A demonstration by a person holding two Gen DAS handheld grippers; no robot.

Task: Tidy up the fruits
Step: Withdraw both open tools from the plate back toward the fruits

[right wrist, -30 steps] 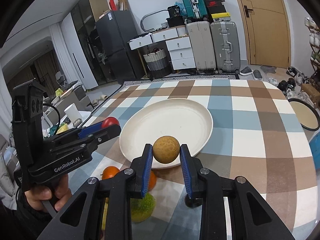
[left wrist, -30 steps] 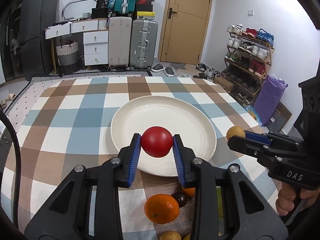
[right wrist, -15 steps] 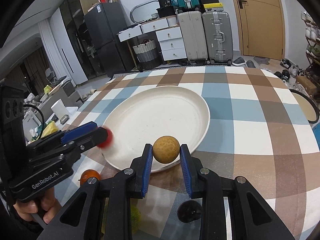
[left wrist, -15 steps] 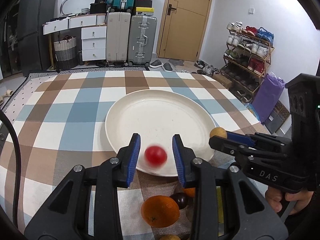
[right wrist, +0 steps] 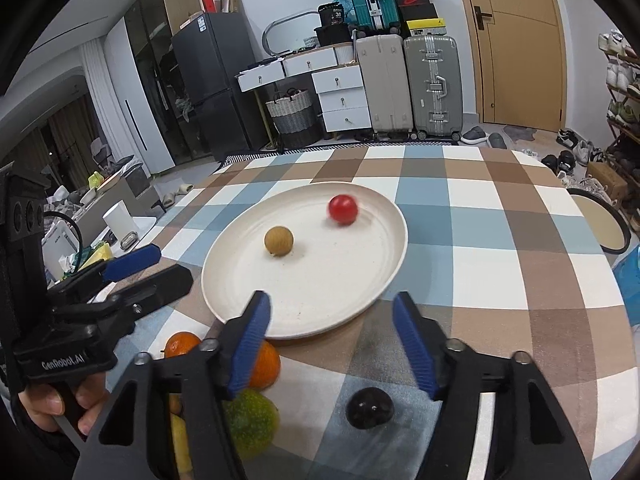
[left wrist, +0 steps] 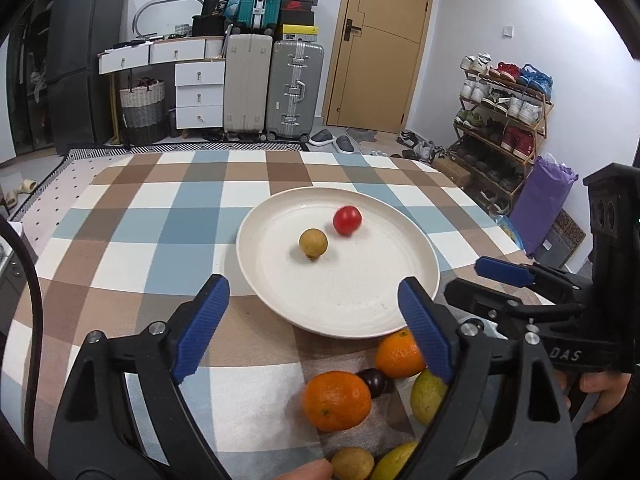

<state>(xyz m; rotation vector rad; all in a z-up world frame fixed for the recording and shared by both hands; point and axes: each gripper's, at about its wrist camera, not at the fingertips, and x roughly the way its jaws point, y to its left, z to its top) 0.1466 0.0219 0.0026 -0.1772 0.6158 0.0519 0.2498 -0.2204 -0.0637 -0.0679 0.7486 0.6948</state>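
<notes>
A red tomato (left wrist: 347,220) (right wrist: 343,209) and a tan round fruit (left wrist: 313,242) (right wrist: 279,241) lie loose in the white plate (left wrist: 360,304) (right wrist: 320,312) on the checked tablecloth. My left gripper (left wrist: 314,300) hangs over the plate's near rim, its jaws opening with nothing between them. My right gripper (right wrist: 332,312) is beside it, jaws opening too, with no fruit between them. Below the plate lie two oranges (left wrist: 336,400) (right wrist: 264,364), a dark plum (left wrist: 375,382) (right wrist: 369,407), green fruits (right wrist: 250,420) and a small yellow-brown fruit (left wrist: 352,463).
The table's right edge drops to a shoe rack (left wrist: 500,120) and a purple bag (left wrist: 544,200). A round stool (right wrist: 596,220) stands off the right side. Suitcases (left wrist: 272,88) and drawers stand beyond the far edge. A hand holds each gripper's handle.
Both grippers let go: the tomato dropped from the left jaws and the tan fruit from the right, and both now rest in the plate. Both pairs of jaws have spread wide.
</notes>
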